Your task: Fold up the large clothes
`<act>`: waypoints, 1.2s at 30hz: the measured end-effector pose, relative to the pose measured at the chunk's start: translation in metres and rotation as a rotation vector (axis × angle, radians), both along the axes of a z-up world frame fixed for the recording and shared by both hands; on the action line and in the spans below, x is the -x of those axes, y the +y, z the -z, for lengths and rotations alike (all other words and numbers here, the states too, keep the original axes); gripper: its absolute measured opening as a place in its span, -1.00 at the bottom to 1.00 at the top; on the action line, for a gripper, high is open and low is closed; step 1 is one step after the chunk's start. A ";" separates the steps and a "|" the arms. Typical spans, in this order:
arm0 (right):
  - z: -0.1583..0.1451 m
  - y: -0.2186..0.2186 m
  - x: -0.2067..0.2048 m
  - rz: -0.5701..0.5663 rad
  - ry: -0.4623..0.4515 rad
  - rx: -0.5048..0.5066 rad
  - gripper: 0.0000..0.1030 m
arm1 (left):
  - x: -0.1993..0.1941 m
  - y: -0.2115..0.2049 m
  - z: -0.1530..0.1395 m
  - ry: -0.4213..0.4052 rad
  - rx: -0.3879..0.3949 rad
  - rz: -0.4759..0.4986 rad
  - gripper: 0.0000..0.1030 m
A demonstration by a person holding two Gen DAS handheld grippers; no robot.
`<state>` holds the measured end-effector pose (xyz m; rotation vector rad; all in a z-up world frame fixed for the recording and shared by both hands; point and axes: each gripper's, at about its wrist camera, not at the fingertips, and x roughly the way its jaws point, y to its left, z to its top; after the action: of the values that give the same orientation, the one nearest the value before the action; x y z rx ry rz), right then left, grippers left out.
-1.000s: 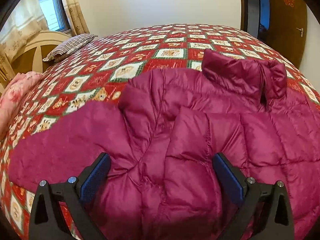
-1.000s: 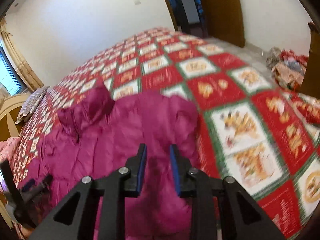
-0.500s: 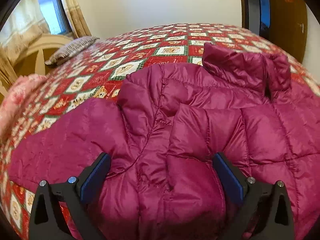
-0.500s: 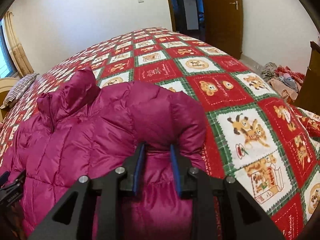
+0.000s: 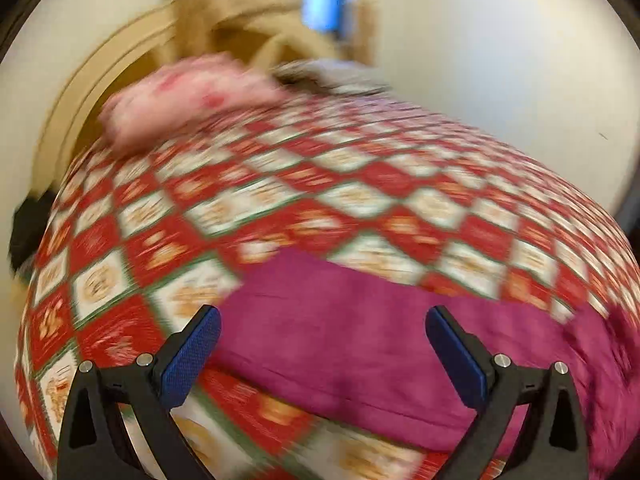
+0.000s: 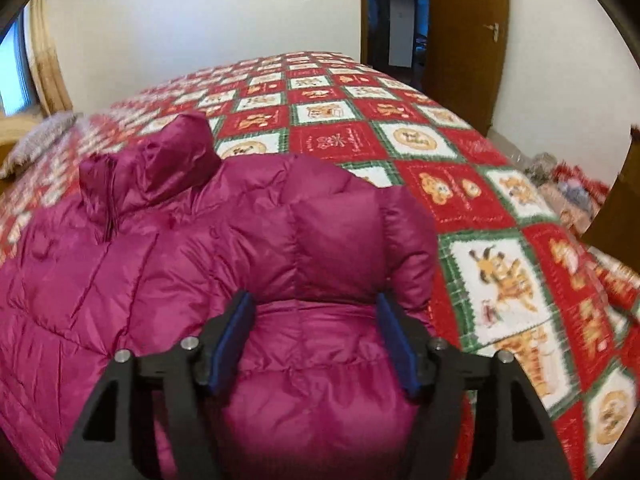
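A magenta puffer jacket (image 6: pixel 224 264) lies on the bed with its collar standing up at the far left and its right sleeve folded over the front. My right gripper (image 6: pixel 316 320) is open, its jaws on either side of the folded sleeve. In the blurred left wrist view, the jacket's flat left sleeve (image 5: pixel 340 332) lies stretched out on the quilt. My left gripper (image 5: pixel 322 344) is open wide just above that sleeve and holds nothing.
The bed carries a red, white and green patchwork quilt (image 6: pixel 500 264). A pink pillow (image 5: pixel 192 96) and a striped cushion (image 5: pixel 332 76) lie by the cream headboard (image 5: pixel 80 108). A wooden door (image 6: pixel 468 40) and a pile of items on the floor (image 6: pixel 568 188) are to the right.
My left gripper has swung left from the jacket body to the outstretched left sleeve. My right gripper has opened and let go of the folded right sleeve.
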<state>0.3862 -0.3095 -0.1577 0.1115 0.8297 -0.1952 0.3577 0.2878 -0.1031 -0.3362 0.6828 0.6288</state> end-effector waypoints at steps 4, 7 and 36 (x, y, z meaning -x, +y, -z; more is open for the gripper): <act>-0.027 0.006 0.031 0.013 -0.093 -0.029 0.31 | 0.001 0.048 0.032 0.073 0.122 -0.093 0.98; -0.042 0.014 0.058 -0.008 -0.114 -0.053 0.32 | 0.001 0.054 0.055 0.096 0.209 -0.083 0.98; 0.009 0.025 0.093 -0.067 -0.056 -0.111 0.52 | -0.001 -0.248 -0.092 -0.314 -0.105 0.746 -0.64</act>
<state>0.2930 -0.2847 -0.1667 0.1925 0.7875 -0.0826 0.3587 0.0397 -0.0111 -0.0611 0.4224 -0.1018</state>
